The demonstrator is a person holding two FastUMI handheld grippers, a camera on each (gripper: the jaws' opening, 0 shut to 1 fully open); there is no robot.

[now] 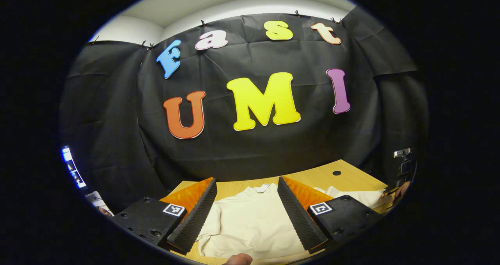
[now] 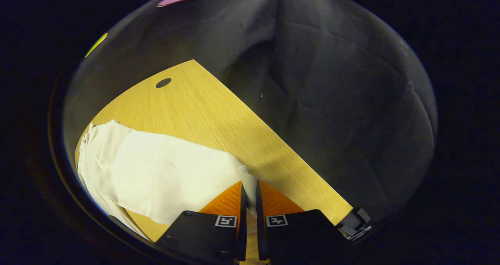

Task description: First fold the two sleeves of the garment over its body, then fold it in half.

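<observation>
Your right gripper has its two fingers squeezed close together on the cuff end of one sleeve of the cream sweatshirt. The cloth sits pinched between them, so you have a good hold on it. I think you are holding the very end because that is the easy place to lift and carry a sleeve over the body of the sweatshirt. In the right gripper view, that sleeve lies stretched out flat on the wooden table, pointing away from the body.

Your left gripper is wide open and holds nothing. It hangs above the sweatshirt's body, with the collar between its two fingers in the left gripper view. It looks like it is waiting there, ready to help press or grab.

The sweatshirt lies spread on the table, chest up, collar toward the black cloth wall. In the left gripper view, a bit of pale cloth pokes out past the right-hand finger; I cannot tell just how the other sleeve lies.

Now count: one sweatshirt, one table, two grippers, and one small dark hole in the tabletop near the far edge. A fingertip peeks in at the bottom of the left gripper view.
</observation>
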